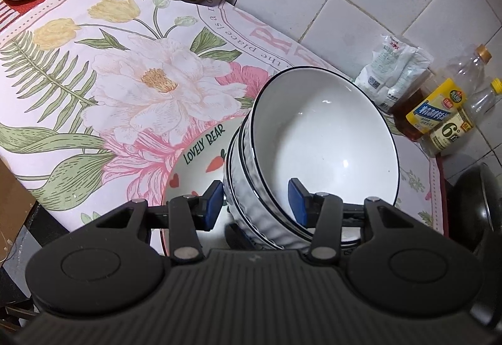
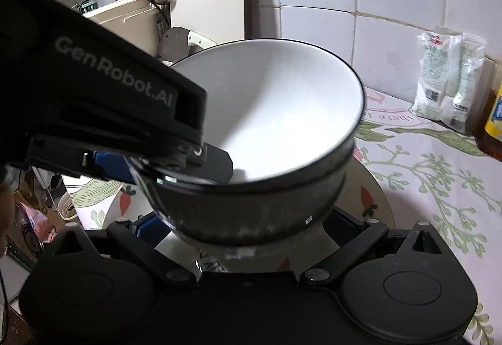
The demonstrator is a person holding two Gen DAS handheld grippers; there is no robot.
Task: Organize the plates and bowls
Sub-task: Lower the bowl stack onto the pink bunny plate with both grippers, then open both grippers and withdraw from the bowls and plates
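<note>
Bowls [image 1: 326, 138] straddled by left claw [image 1: 255, 204], apparently gripped at rim.

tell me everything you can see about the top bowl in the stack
The top bowl is glossy white ceramic inside with a thin black rim and a grey ribbed outside. It is empty, tilted, and nested in similar bowls on the lovely bear plate. The left tool straddles its near wall, one pad inside.

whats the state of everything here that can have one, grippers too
bowl stack: nested, empty, tilted
left gripper: shut on the stack's rim, one pad inside
right gripper: straddling the stack's base, grip unclear
bear plate: flat under the bowls
oil bottle: upright, capped
</note>
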